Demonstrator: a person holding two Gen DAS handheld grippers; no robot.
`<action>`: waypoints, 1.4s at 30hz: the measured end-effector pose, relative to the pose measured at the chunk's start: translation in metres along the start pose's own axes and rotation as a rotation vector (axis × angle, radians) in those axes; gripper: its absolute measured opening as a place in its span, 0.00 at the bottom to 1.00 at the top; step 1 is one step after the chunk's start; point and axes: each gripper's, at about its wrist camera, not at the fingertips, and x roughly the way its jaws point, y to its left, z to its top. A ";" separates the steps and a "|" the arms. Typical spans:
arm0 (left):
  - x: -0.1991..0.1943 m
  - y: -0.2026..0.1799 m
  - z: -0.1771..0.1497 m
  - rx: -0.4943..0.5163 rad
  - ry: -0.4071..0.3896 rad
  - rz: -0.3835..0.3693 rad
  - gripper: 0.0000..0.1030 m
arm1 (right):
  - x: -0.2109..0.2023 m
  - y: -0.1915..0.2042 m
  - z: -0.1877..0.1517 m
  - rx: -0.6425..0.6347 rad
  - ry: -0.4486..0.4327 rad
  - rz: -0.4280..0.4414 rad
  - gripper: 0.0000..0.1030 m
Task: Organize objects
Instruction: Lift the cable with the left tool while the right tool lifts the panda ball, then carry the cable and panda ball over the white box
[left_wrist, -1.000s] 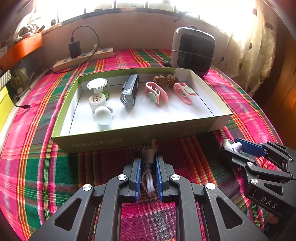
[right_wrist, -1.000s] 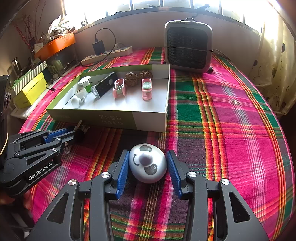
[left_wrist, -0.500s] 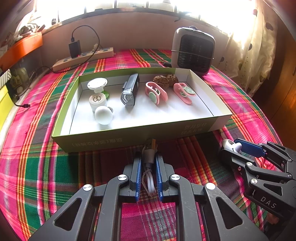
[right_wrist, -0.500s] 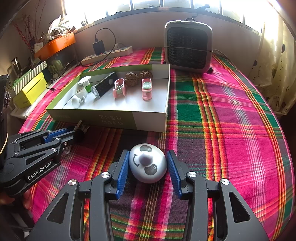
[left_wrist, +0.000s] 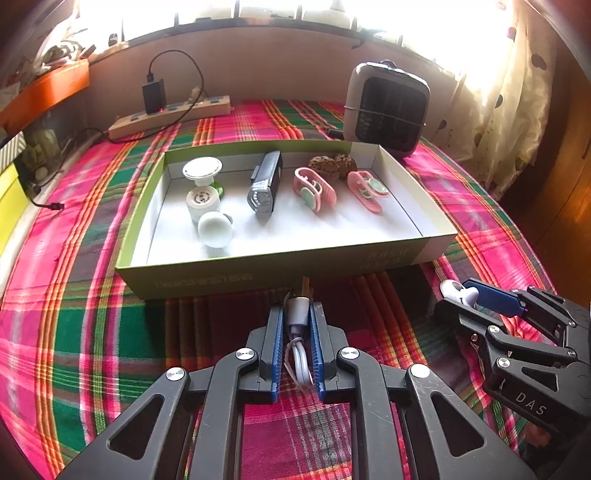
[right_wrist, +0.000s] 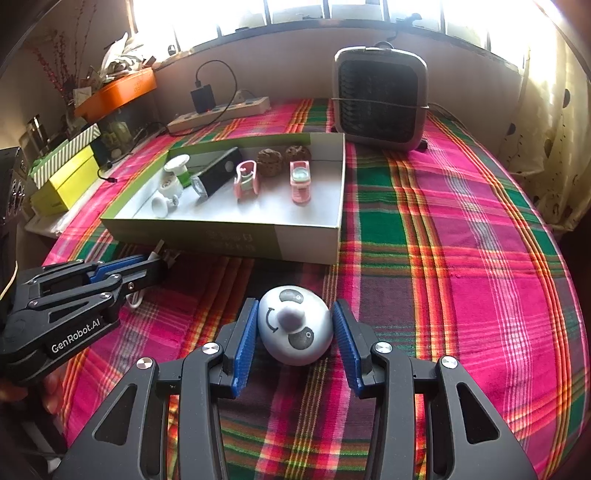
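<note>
Left wrist view shows your left gripper (left_wrist: 297, 332) low over the plaid cloth of pink, green and orange (left_wrist: 85, 332), just short of the near wall of the shallow green cardboard tray with a white inside (left_wrist: 280, 267); its blue pads are pinched on a coiled white charging cable with a grey plug (left_wrist: 298, 334), the plug end poking out past the fingertips toward the tray wall; the jaws are almost together with only the cable between them. Right wrist view has your right gripper (right_wrist: 294, 328) beside it, also near the tray's front; a white egg-shaped panda toy with black eye patches (right_wrist: 293, 325) sits between the blue pads, and both pads lie against its sides, so you are holding it with the jaws partway spread. Both items are outside the tray, on the near side of it. Inside the tray you have, from its left end: white round plastic pieces (left_wrist: 203, 195); a black and silver bike light (left_wrist: 266, 184); a pink clip with a mint disc (left_wrist: 314, 188); two brown walnuts (left_wrist: 332, 164) at the back wall; a second pink clip (left_wrist: 367, 188). Behind the tray stand a grey box fan heater (left_wrist: 388, 110) and a beige power strip with a black charger plugged in (left_wrist: 170, 114).
</note>
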 end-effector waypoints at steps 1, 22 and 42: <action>-0.002 0.001 0.000 0.000 -0.004 -0.003 0.12 | -0.001 0.001 0.000 -0.002 -0.003 0.000 0.41; -0.018 0.004 0.036 0.008 -0.074 -0.044 0.12 | -0.016 0.007 0.042 -0.026 -0.081 0.027 0.41; 0.030 0.015 0.066 0.003 -0.016 -0.049 0.12 | 0.035 0.009 0.080 -0.047 -0.018 0.053 0.41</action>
